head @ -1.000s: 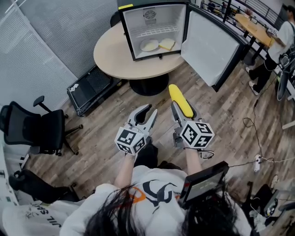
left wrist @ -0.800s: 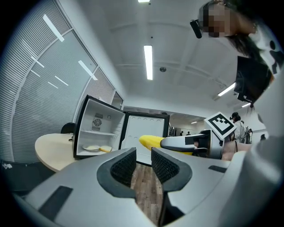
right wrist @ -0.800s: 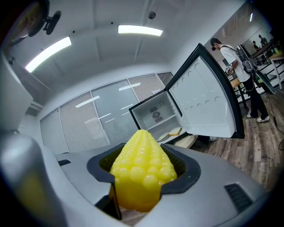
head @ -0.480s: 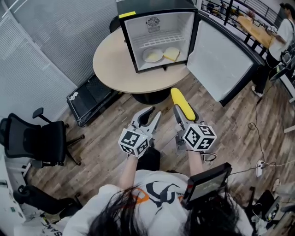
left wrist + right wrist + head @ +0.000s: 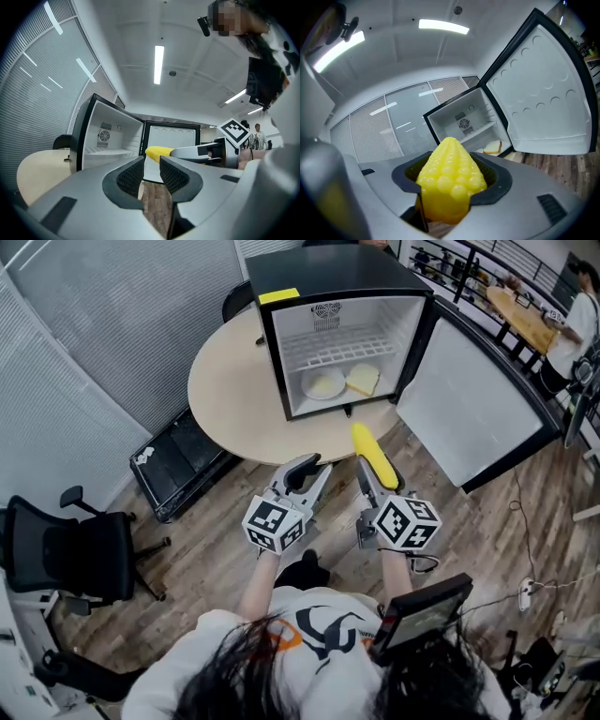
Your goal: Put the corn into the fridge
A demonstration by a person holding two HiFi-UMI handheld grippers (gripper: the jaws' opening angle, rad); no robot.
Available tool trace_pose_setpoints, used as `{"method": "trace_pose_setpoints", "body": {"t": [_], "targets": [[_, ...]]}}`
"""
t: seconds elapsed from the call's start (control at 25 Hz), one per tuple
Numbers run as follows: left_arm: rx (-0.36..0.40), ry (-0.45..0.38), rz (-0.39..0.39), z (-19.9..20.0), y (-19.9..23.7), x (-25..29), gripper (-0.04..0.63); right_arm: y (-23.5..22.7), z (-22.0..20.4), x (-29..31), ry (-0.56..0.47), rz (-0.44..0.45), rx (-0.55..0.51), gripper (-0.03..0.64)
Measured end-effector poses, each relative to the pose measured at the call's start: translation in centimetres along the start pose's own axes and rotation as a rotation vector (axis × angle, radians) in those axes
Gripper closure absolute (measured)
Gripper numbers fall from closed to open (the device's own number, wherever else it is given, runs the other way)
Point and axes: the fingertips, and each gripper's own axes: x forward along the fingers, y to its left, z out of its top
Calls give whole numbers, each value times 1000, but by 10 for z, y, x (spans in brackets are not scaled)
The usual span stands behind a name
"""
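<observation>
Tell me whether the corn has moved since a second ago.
Yes: the corn has moved closer to the open fridge, its tip now near the table edge.

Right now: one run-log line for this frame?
phase: transport | right gripper: shut on corn | left gripper: open, empty | fridge: on table, door open | corn: not yet inside

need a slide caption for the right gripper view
Right gripper clamped on the corn, aimed at the open fridge ahead.
</observation>
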Motion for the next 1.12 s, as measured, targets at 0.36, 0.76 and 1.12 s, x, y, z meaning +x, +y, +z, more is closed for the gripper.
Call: {"method": "trace_pose_setpoints", "body": {"t": [0.36, 0.76, 1.12], "targets": [[-19, 9, -74, -1, 58, 19, 485, 12, -1, 59, -9, -48, 3, 365], [-93, 28, -82, -21, 80, 33, 485, 12, -15, 79, 50, -59, 23, 365], [-94, 37, -62, -24, 104, 65, 485, -10, 0, 115, 57, -41, -18, 365]]}}
